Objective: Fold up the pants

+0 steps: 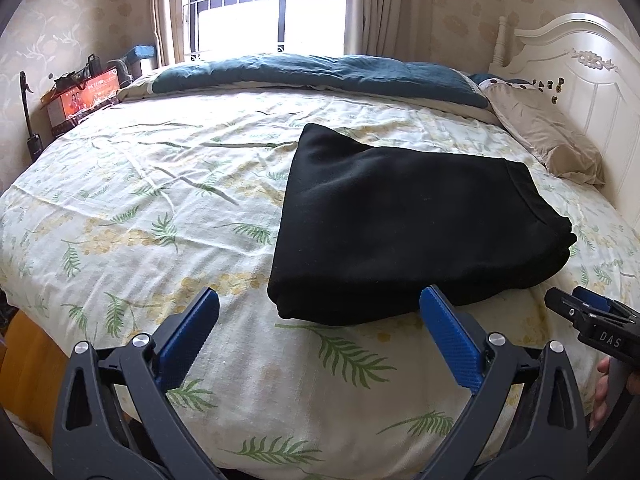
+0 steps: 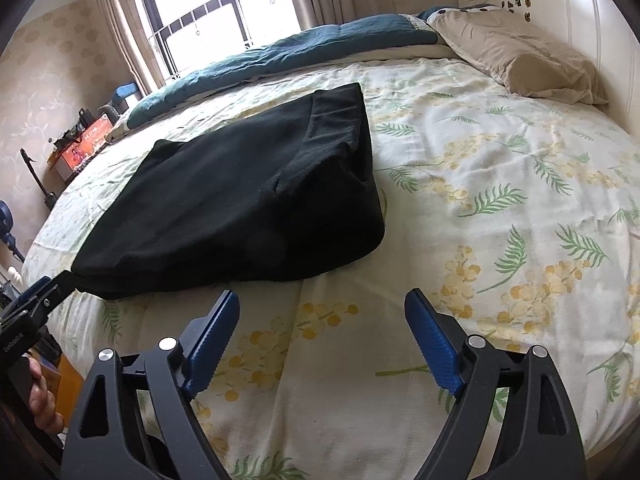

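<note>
The black pants (image 1: 404,216) lie folded into a thick rectangle on the leaf-print bed sheet (image 1: 160,208). They also show in the right wrist view (image 2: 248,196), left of centre. My left gripper (image 1: 320,304) is open and empty, held just in front of the pants' near left corner. My right gripper (image 2: 322,308) is open and empty, held over the sheet just in front of the pants' near right corner. The right gripper also shows at the right edge of the left wrist view (image 1: 588,316). The left gripper shows at the left edge of the right wrist view (image 2: 36,300).
A blue quilt (image 1: 312,72) lies along the far side of the bed under the window. A beige pillow (image 1: 548,140) rests by the white headboard (image 1: 592,80). An orange box (image 1: 80,100) stands off the bed's far left corner.
</note>
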Demonstrator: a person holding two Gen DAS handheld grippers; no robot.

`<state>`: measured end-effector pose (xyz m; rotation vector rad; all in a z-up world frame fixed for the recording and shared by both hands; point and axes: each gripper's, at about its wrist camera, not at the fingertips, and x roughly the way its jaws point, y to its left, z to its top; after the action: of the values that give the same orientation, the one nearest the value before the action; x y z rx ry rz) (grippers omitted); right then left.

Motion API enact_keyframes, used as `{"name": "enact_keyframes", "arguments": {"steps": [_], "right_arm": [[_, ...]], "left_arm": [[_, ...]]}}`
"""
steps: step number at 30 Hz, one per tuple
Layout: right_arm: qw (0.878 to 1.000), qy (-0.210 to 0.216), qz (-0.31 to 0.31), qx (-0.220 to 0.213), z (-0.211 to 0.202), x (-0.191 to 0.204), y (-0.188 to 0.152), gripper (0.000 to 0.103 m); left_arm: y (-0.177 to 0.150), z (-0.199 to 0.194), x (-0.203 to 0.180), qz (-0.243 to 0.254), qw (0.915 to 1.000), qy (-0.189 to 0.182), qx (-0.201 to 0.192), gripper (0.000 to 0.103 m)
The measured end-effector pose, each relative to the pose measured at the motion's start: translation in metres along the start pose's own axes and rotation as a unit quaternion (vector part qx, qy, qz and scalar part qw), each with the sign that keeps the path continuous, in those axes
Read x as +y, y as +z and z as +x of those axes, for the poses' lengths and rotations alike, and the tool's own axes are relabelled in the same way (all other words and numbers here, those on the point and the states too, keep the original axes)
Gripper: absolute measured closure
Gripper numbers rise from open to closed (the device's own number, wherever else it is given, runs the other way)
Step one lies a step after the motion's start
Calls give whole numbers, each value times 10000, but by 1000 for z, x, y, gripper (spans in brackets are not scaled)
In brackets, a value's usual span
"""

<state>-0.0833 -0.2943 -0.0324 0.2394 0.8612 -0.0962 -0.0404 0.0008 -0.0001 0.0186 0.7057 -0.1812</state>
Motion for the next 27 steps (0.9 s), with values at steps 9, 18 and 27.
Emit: {"name": "enact_keyframes", "arguments": {"steps": [9, 18, 27], "right_arm": [[10000, 21, 34, 33, 0, 1, -2, 19], [10000, 24, 57, 64, 0, 1, -5, 19], [9999, 29, 64, 77, 0, 1, -6, 19]], "left_arm": [[1, -1, 1, -39, 9999, 105, 75, 3], [1, 3, 2, -59, 9997, 159, 159, 3], [0, 4, -1, 21, 9996, 226, 178, 3]]}}
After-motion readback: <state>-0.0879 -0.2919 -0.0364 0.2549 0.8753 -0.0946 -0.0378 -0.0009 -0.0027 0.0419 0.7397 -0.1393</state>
